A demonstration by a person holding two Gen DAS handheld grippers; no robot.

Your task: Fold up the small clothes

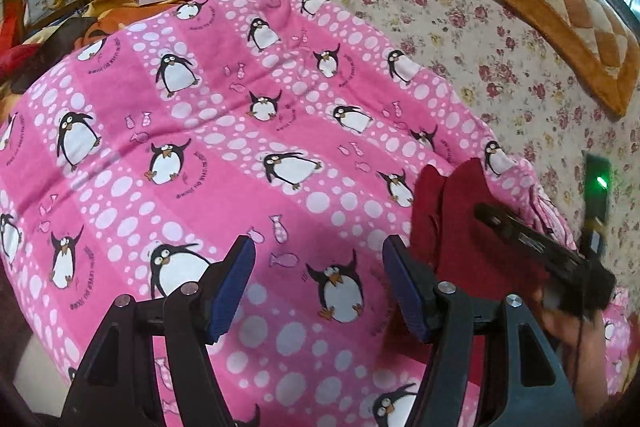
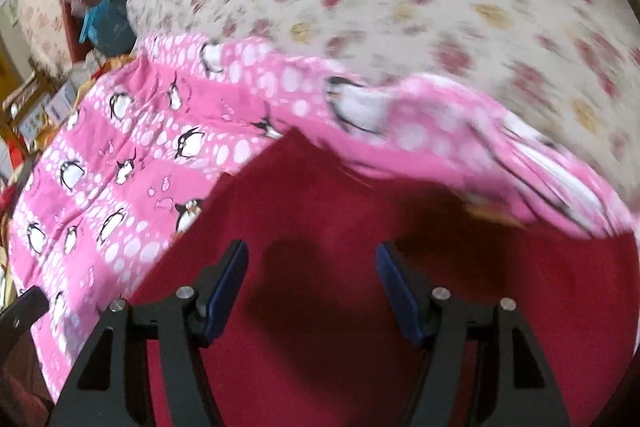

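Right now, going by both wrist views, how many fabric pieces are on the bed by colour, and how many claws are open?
Red garment: 1
Pink penguin blanket: 1
Floral bedcover: 1
Orange-brown patchwork mat: 1
Open claws: 2, left claw and right claw
Total: 4 fabric pieces, 2 claws

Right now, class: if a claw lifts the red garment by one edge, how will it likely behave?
The red garment already lies in soft folds on the penguin blanket, so it will probably droop limply. It looks thin, likely light. Pushed, it would probably bunch rather than slide.
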